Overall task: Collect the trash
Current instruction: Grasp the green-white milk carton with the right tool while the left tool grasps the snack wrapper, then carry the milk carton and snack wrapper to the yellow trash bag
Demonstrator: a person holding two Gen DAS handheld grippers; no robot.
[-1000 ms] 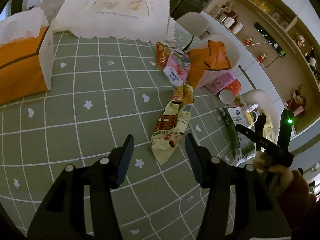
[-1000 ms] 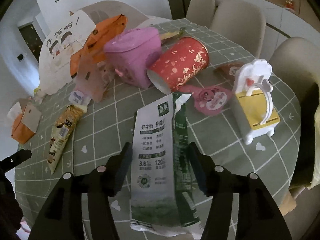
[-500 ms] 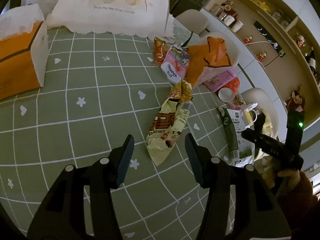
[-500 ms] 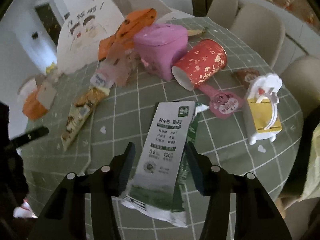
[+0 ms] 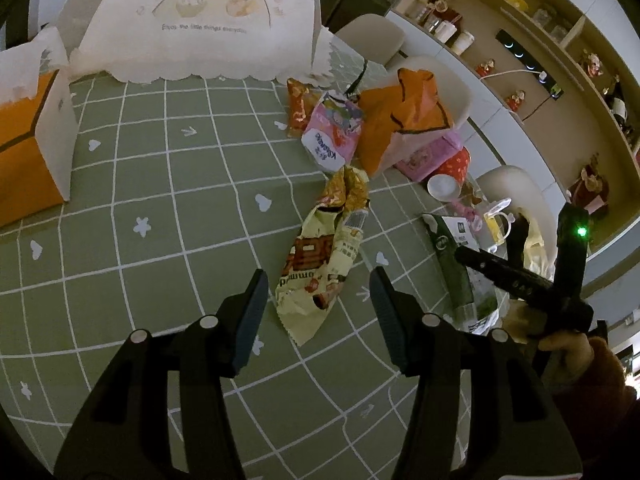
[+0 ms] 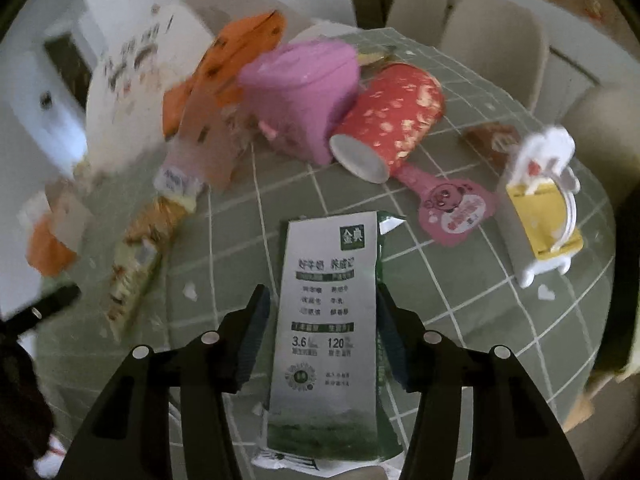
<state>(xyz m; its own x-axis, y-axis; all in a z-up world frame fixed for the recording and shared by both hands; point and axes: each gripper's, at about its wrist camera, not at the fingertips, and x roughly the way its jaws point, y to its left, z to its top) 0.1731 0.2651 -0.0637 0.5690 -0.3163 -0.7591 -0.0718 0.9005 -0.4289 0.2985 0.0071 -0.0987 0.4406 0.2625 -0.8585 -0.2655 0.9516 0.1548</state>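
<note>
Right gripper (image 6: 320, 328): jaws spread, straddling the flattened milk carton (image 6: 326, 320), which lies flat on the green checked tablecloth (image 6: 460, 292); contact with the carton's edges cannot be confirmed, so nothing is judged clamped. The straddle suggests the carton is the piece being lined up for pickup. Left gripper (image 5: 318, 300): jaws likewise apart and empty, poised over the near end of the crumpled yellow snack wrapper (image 5: 320, 268), which runs away toward 12 o'clock. In the left wrist view the right gripper and the hand (image 5: 564, 344) holding it sit at 3 o'clock, close beside the carton. Beyond the carton in the right wrist view: a red paper cup (image 6: 390, 128) on its side at 12 to 1 o'clock, a pink container (image 6: 304, 92) at 11, a pink peel-off lid (image 6: 452, 208) at 1, a white and yellow stand (image 6: 540, 208) at 2. The two tools work near each other; crowding is the likeliest obstruction.
</note>
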